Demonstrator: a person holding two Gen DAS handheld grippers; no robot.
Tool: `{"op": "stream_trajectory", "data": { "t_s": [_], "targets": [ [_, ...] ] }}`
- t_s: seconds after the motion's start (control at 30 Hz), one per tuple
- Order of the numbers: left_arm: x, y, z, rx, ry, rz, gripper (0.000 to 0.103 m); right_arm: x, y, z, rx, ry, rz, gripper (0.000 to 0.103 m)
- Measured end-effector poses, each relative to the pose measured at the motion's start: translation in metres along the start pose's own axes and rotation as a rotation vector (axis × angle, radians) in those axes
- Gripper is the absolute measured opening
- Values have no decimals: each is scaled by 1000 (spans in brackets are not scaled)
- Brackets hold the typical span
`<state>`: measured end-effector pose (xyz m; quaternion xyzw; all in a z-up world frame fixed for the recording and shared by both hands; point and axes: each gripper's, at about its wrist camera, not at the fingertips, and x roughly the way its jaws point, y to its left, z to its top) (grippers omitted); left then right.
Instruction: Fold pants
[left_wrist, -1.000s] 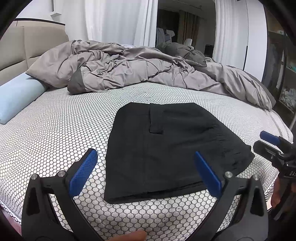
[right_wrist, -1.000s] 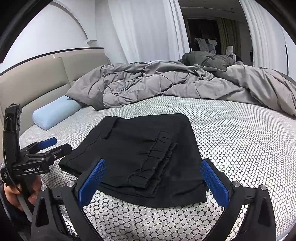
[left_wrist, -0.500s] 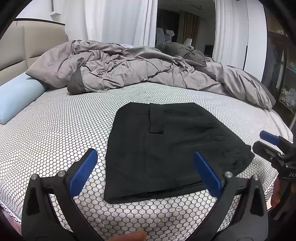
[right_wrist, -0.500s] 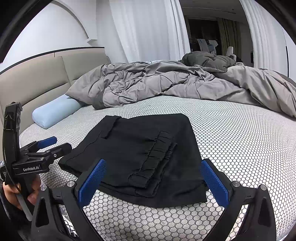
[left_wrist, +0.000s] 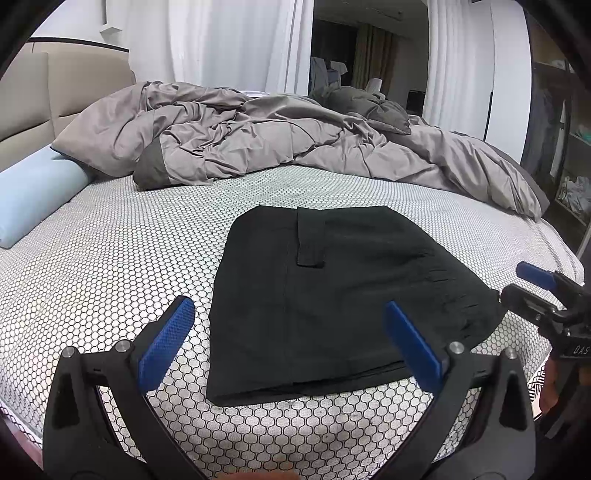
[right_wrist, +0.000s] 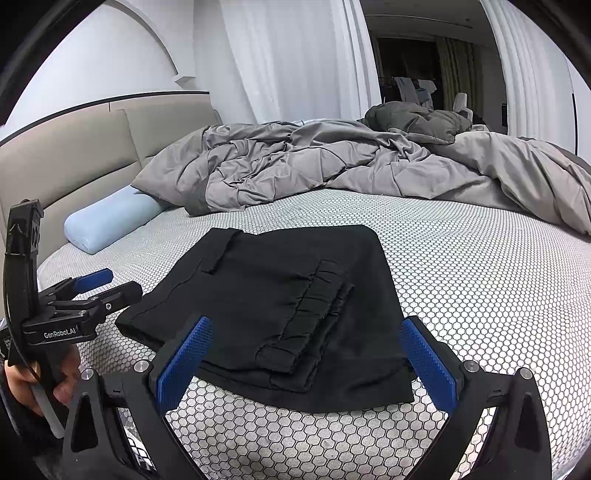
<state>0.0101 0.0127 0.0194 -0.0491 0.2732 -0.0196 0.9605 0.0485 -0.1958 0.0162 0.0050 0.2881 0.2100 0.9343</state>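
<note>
A: Where are the pants (left_wrist: 332, 302)?

B: They lie folded into a compact black rectangle on the bed (left_wrist: 110, 266), in front of the grey duvet (left_wrist: 280, 140) and well apart from the blue bolster (left_wrist: 33, 195). The layered edge faces the person; the gathered waistband (right_wrist: 310, 306) sits on top, toward the pants' right side.

A: And the tools?

B: The left hand-held gripper (left_wrist: 291, 339) hovers off the pants' near edge, fingers spread wide with nothing between them. The right hand-held gripper (right_wrist: 306, 358) is just as wide apart and empty, at the pants' near right corner. In the right wrist view the left one shows beside the pants' left edge, and neither seems to be touching cloth.

A: So what step is this?

B: Judging by the tidy stack, the folding looks nearly or fully done. What remains, if anything, is one last fold or a squaring of the edges.

A: How should that go?

B: If another fold is wanted, each hand-held gripper should pinch all the layers at a near corner of the pants, not just the top ply, lift both together and carry them level to the far edge. The bulky waistband may make the stack spring open, so it is best laid down slowly.
</note>
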Motion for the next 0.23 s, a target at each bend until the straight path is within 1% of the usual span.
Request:
{"op": "stream_trajectory", "data": {
  "t_s": [0.23],
  "targets": [
    [-6, -6, -3, 2, -2, 10, 103, -1, -3, 0, -3, -2, 0, 103]
  ]
}}
